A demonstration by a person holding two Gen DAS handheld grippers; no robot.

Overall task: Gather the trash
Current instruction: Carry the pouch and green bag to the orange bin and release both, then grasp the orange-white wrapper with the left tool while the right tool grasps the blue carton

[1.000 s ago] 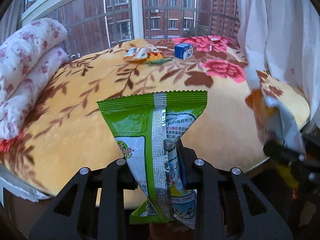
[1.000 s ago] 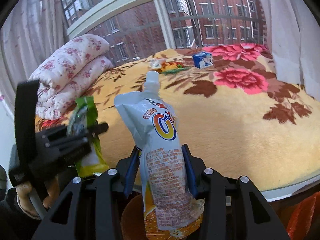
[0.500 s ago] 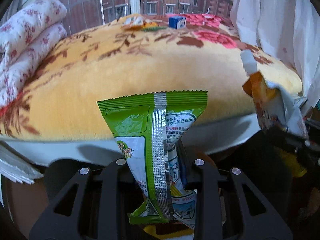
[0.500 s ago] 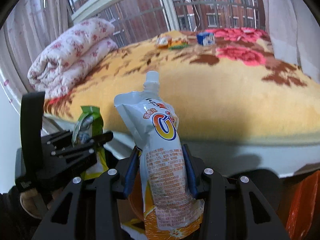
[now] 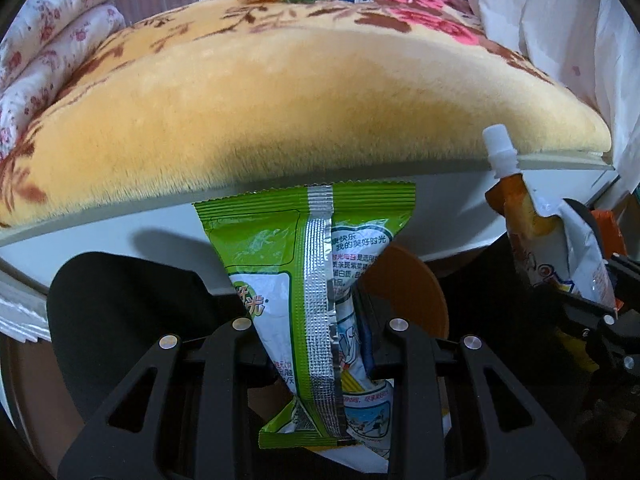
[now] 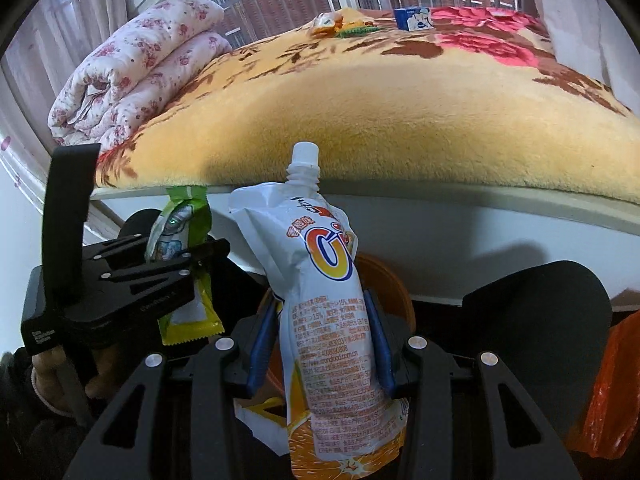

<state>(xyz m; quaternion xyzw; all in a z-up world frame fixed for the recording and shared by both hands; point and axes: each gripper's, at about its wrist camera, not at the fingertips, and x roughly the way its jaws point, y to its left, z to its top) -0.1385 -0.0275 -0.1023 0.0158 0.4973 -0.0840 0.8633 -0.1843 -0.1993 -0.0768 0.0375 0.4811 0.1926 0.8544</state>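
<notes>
My left gripper [image 5: 320,344] is shut on a green snack wrapper [image 5: 304,264] that stands upright between the fingers. My right gripper [image 6: 320,340] is shut on a white and orange juice pouch [image 6: 320,280] with a white spout. Both grippers hang below the bed's front edge, above an orange bin [image 6: 384,284], which also shows in the left wrist view [image 5: 408,288]. In the right wrist view the left gripper [image 6: 176,264] with its wrapper [image 6: 180,224] sits to the left. In the left wrist view the pouch [image 5: 552,240] is at the right. More trash lies far back on the bed: a blue carton [image 6: 412,18] and small wrappers [image 6: 340,24].
The bed carries a yellow flowered blanket [image 6: 400,112] and a folded pink-flowered quilt [image 6: 136,68] at the left. A white bed frame edge [image 5: 120,224] runs above the grippers. A white curtain [image 5: 560,20] hangs at the right. An orange plastic bag [image 6: 612,392] is at the far right.
Both grippers have dropped from above the bed to below its front edge, each still holding its item. The orange bin has come into view beneath them.
</notes>
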